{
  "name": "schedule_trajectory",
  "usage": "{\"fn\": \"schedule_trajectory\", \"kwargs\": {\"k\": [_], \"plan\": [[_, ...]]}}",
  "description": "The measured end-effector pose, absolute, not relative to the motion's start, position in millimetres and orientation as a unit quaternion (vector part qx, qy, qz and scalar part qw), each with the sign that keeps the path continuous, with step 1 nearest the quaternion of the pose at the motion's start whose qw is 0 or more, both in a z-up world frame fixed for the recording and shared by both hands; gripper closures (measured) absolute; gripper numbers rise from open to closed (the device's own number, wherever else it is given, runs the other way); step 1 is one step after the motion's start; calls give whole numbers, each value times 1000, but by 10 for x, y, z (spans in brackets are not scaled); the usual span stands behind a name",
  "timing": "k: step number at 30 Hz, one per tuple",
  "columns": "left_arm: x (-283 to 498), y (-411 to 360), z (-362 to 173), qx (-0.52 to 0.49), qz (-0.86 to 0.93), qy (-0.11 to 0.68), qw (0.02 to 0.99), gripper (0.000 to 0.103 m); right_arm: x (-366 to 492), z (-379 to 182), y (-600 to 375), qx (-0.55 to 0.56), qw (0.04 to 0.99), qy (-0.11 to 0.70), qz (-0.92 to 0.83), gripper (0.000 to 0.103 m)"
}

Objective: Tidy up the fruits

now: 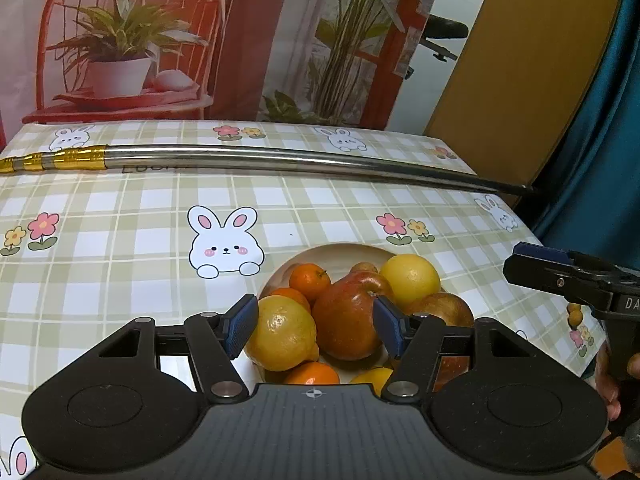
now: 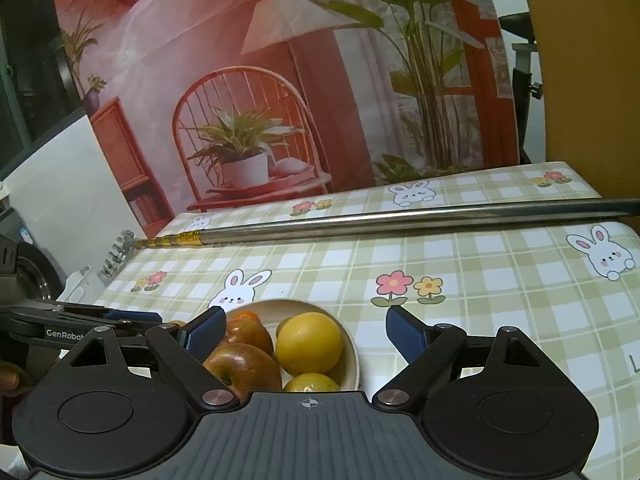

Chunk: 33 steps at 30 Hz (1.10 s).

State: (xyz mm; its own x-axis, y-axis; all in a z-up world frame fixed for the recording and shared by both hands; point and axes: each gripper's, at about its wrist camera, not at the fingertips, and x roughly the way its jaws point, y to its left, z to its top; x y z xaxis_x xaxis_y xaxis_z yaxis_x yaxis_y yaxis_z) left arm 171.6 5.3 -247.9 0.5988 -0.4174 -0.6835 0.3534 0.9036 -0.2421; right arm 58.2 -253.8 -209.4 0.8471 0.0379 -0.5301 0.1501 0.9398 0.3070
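A cream bowl (image 1: 336,249) on the checked tablecloth holds several fruits: a lemon (image 1: 282,334) at the front left, a second lemon (image 1: 410,278) at the back right, a red apple (image 1: 346,320) in the middle, and a small orange (image 1: 309,279) behind. My left gripper (image 1: 314,326) hangs open just above the bowl, and the front lemon and red apple show between its fingers. My right gripper (image 2: 306,332) is open too, to the right of the bowl (image 2: 354,344), above a lemon (image 2: 308,342) and an apple (image 2: 244,364). Nothing is held.
A long steel rod with a gold end (image 1: 280,156) lies across the far part of the table (image 1: 120,216). A printed backdrop stands behind the table. The right table edge drops off beside a blue curtain (image 1: 592,168). A hand (image 1: 608,384) holds the right gripper (image 1: 524,260).
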Motion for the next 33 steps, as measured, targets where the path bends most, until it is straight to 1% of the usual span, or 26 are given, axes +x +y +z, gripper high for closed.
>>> {"fn": "schedule_trajectory", "kwargs": {"k": [6,8,10,11,12,13,14,15,17,26,33], "plan": [[1721,142,-2433,-59,-207,390,895,38,581,-2053,-2564,179,942,279,-45,17],[1706,168,-2345,-62,-202,381,900,37,560,-1988,-2578,179,944,274,-51,9],[1674,182,-2219,-57,-198,367,907,36,525,-1882,-2584,178,946,265,-61,6],[1649,187,-2144,-54,-196,359,911,32,508,-1813,-2588,177,947,261,-65,1],[1617,192,-2058,-50,-193,350,915,24,495,-1746,-2596,177,947,258,-69,1],[1580,197,-1961,-46,-189,340,920,19,478,-1680,-2602,176,948,254,-73,0],[1538,203,-1864,-43,-183,329,926,9,449,-1600,-2601,175,949,249,-77,0],[1483,207,-1756,-39,-177,314,932,3,423,-1522,-2596,173,951,243,-80,0],[1363,212,-1532,-30,-165,286,943,0,370,-1354,-2567,166,955,231,-88,0],[747,77,-591,11,-110,193,975,0,54,-572,-2222,117,973,174,-94,0],[261,-29,-110,29,-89,129,987,0,-185,-123,-1950,86,983,135,-87,0]]}}
